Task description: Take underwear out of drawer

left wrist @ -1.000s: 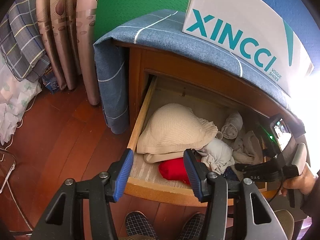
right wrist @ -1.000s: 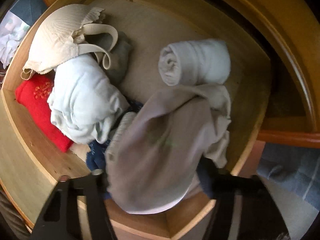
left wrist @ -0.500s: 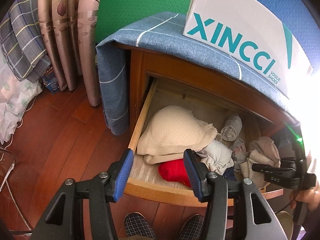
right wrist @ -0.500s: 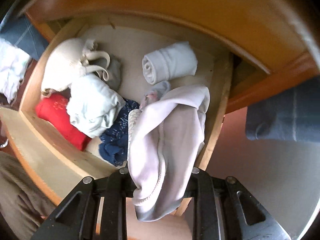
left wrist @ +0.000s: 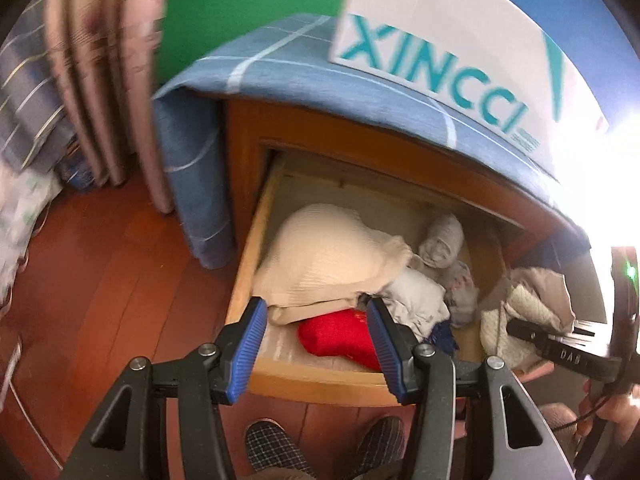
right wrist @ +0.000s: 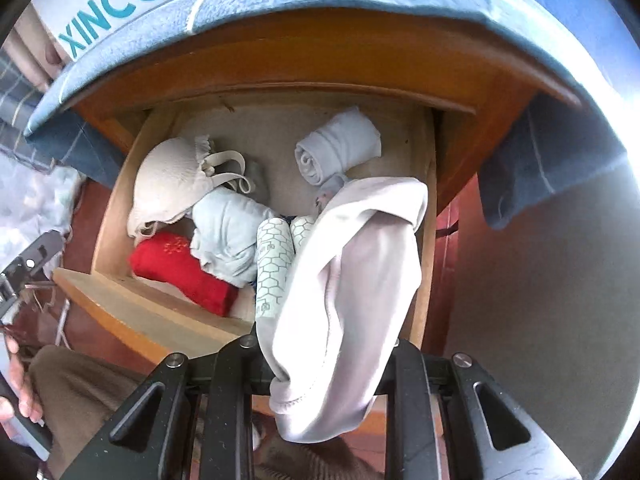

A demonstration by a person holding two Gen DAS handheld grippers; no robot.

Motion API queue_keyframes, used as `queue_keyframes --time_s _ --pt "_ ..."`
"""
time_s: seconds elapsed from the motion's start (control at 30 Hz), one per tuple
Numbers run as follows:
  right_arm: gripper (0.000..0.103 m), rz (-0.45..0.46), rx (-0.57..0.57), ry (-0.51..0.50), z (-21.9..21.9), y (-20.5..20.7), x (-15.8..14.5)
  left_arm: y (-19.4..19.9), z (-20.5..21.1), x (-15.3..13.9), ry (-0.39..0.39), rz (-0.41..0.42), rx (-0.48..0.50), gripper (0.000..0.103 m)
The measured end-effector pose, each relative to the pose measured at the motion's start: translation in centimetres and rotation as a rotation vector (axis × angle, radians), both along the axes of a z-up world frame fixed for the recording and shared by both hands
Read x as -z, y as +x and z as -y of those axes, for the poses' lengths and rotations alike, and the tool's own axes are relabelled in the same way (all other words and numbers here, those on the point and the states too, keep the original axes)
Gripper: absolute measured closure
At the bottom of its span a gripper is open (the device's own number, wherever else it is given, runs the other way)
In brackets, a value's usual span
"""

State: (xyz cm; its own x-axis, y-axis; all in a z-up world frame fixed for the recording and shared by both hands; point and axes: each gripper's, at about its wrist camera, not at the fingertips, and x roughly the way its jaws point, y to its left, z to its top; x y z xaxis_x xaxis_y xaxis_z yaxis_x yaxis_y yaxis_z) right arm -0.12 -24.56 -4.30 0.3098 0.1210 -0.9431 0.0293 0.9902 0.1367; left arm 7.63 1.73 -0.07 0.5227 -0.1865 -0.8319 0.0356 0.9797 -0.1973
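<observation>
The wooden drawer (right wrist: pixel 160 316) stands pulled out, with clothes inside. My right gripper (right wrist: pixel 324 368) is shut on a pale pink-grey pair of underwear (right wrist: pixel 360 280), which hangs from the jaws above the drawer's right side. The left wrist view shows the same underwear (left wrist: pixel 536 292) bunched at the right gripper's tip, off the drawer's right end. My left gripper (left wrist: pixel 316 308) is open, its blue pads (left wrist: pixel 250 344) empty, hovering over the drawer's front edge (left wrist: pixel 320 384).
In the drawer lie a beige bra (right wrist: pixel 168 184), a red cloth (right wrist: pixel 180 264), a light blue garment (right wrist: pixel 228 232), a hexagon-patterned item (right wrist: pixel 272 264) and a rolled grey cloth (right wrist: pixel 336 148). A white shoe box (left wrist: pixel 460 40) sits on the blue-covered cabinet top (left wrist: pixel 280 52). Curtains (left wrist: pixel 100 80) hang at the left.
My right gripper shut on the underwear and lifted it up and out to the drawer's right side, uncovering the patterned item. The left gripper stayed open in much the same place.
</observation>
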Motion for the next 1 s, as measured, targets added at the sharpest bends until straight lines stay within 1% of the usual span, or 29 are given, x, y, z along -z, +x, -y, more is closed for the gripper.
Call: queue_keyframes --time_s 0.13,0.23,0.3,0.33,0.37,0.47,0.53,0.6,0.67,0.77,0.87,1.0 --pt "0.081 0.009 0.043 0.052 0.4 -0.8 -0.2 1.7 1.7 0.2 0.066 -0.033 0.122 0.050" --pt "0.081 0.013 0.044 0.059 0.2 -0.6 0.1 3.1 2.7 1.3 0.166 -0.073 0.212 0.050" --pt "0.081 0.002 0.048 0.078 0.4 -0.4 0.4 4.1 3.2 2.1 0.214 -0.094 0.264 0.050" --pt "0.081 0.000 0.052 0.083 0.4 -0.4 0.5 4.4 3.2 2.4 0.219 -0.104 0.286 0.050" --pt "0.081 -0.001 0.055 0.087 0.5 -0.4 0.5 4.9 3.6 2.8 0.226 -0.124 0.333 0.050" --pt "0.081 -0.005 0.059 0.090 0.5 -0.4 0.5 5.7 4.3 4.0 0.246 -0.153 0.431 0.050" --pt "0.081 -0.008 0.056 0.092 0.5 -0.3 0.5 6.7 4.7 5.0 0.262 -0.183 0.466 0.048" --pt "0.081 -0.008 0.056 0.087 0.4 -0.3 0.5 7.5 4.8 5.7 0.257 -0.201 0.488 0.044" --pt "0.081 -0.010 0.054 0.084 0.3 -0.3 0.5 8.5 4.9 6.5 0.260 -0.227 0.508 0.042" --pt "0.081 -0.014 0.053 0.085 0.2 -0.2 0.6 9.5 5.3 7.4 0.288 -0.235 0.536 0.041" --pt "0.080 -0.019 0.059 0.096 0.3 -0.2 0.8 10.4 5.4 8.0 0.289 -0.250 0.556 0.039" --pt "0.080 -0.026 0.070 0.111 0.5 -0.2 1.0 11.1 5.8 9.4 0.322 -0.271 0.620 0.035"
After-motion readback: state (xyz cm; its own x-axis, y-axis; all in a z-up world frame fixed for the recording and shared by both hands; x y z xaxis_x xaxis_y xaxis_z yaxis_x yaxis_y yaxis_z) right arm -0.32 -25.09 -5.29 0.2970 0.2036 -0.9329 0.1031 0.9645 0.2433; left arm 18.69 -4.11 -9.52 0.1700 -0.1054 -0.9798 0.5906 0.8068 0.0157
